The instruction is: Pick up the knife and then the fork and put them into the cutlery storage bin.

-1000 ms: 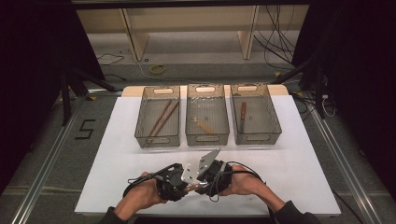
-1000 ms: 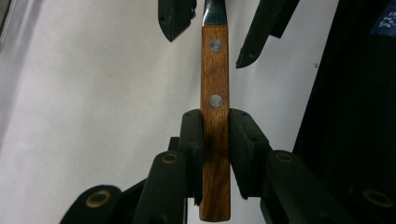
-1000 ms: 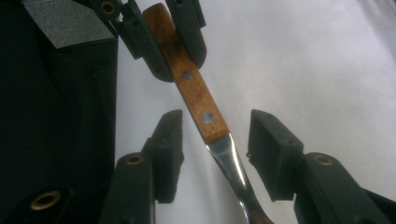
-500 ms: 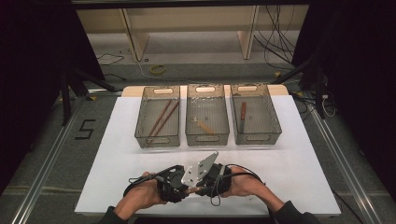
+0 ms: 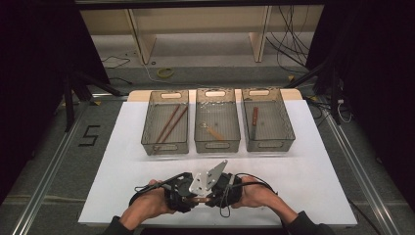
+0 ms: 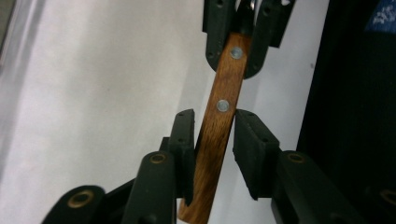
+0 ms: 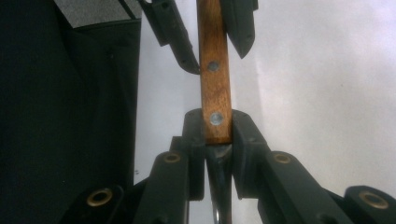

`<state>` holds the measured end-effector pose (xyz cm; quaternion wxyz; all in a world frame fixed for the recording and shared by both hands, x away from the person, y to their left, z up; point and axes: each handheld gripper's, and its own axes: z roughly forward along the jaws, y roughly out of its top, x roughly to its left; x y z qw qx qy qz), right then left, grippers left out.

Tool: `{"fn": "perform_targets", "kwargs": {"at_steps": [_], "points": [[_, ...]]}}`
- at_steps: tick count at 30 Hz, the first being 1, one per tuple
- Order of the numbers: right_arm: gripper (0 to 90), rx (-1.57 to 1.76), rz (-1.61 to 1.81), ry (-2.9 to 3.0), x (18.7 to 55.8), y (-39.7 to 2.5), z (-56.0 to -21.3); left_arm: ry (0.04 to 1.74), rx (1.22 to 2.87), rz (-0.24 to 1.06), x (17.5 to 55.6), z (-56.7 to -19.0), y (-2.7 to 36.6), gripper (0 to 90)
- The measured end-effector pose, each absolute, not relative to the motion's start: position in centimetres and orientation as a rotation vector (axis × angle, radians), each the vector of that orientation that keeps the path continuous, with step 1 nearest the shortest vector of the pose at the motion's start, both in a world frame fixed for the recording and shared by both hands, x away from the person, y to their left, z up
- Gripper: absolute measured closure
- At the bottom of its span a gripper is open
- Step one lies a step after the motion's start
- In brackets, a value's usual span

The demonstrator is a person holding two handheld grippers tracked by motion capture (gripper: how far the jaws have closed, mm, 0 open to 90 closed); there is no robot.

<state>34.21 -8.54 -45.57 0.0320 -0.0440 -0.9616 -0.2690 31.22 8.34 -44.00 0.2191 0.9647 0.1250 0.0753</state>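
Note:
A utensil with a brown wooden handle [image 5: 198,199] and two rivets hangs between my two grippers near the table's front edge. My right gripper [image 7: 215,126] is shut on the handle [image 7: 214,70] at the end where its metal part [image 7: 219,186] begins. My left gripper [image 6: 215,140] stands open around the handle [image 6: 219,116], with a slim gap at its pads [image 6: 252,144]. From above, the left gripper [image 5: 182,196] and right gripper [image 5: 215,196] face each other, tips nearly touching. The grippers hide the utensil's working end.
Three mesh bins stand in a row at mid-table: the left bin [image 5: 147,142] holds chopsticks [image 5: 169,122], the middle bin [image 5: 198,142] a small wooden piece [image 5: 214,131], the right bin [image 5: 288,132] a brown-handled utensil [image 5: 255,116]. White tabletop [image 5: 313,171] lies around both hands.

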Motion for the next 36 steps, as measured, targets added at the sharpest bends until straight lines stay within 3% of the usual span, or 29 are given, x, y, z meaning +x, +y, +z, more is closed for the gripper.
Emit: {"fn": "perform_targets", "kwargs": {"at_steps": [2, 10, 17, 36], "points": [[78.3, -0.138, -0.825, -2.966, 34.3, -8.6, -45.5, 0.357, 2.658, 0.217, 31.3, -43.8, 8.5, 66.2], [78.4, -0.201, -0.827, -3.020, 35.1, -9.5, -45.5, 0.495, 2.553, 0.255, 32.0, -43.1, 10.2, 45.5], [78.4, -0.289, -0.850, -3.037, 35.9, -10.5, -45.2, 0.618, 2.412, 0.282, 32.5, -43.0, 11.9, 35.1], [78.3, -0.578, -0.961, -3.042, 38.5, -14.0, -43.2, 0.837, 2.138, 0.266, 32.9, -44.6, 15.6, 24.6]]}}
